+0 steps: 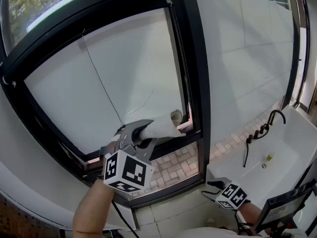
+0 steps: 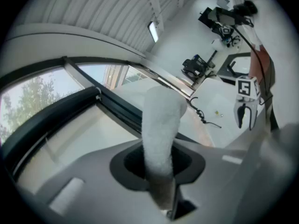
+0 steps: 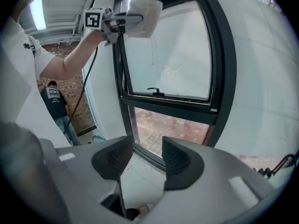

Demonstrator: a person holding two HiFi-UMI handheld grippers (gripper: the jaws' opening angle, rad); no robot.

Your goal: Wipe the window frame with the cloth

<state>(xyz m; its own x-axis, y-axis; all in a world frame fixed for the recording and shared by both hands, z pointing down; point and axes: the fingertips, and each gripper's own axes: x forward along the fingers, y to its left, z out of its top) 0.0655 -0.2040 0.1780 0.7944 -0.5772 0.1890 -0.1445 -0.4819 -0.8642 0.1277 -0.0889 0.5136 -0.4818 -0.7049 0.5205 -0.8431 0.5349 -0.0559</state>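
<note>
My left tongs [image 1: 143,134] are up in front of the window, clamped tight on the cloth [image 1: 161,127]. In the left gripper view the white cloth [image 2: 161,125] stands up out of the closed jaws as a thick roll, pinched at its lower end. In the head view the roll points up and to the right. Its free end lies over the lower right corner of the big pale pane [image 1: 114,78], where the upright bar of the black window frame [image 1: 195,58] meets the cross rail. I cannot tell whether the cloth actually touches the frame; it only lies close over it in that view. My bare forearm [image 1: 91,207] runs down from the tongs to the bottom edge. Below the cross rail, a smaller clear pane shows brick paving [image 1: 173,165] outside.

Further right and lower, my right tongs [image 1: 218,185] are held down over the floor tiles [image 1: 168,207], well apart from the cloth and near the corner of the white basin [image 1: 297,138]. The right gripper view looks up at the window, and there the jaws stand apart with nothing between them. The same view shows a person in a dark top [image 3: 53,101] at the left, beside a brick wall [image 3: 74,92]. A black tap [image 1: 275,117] curves up at the back of the basin, at the far right.
</note>
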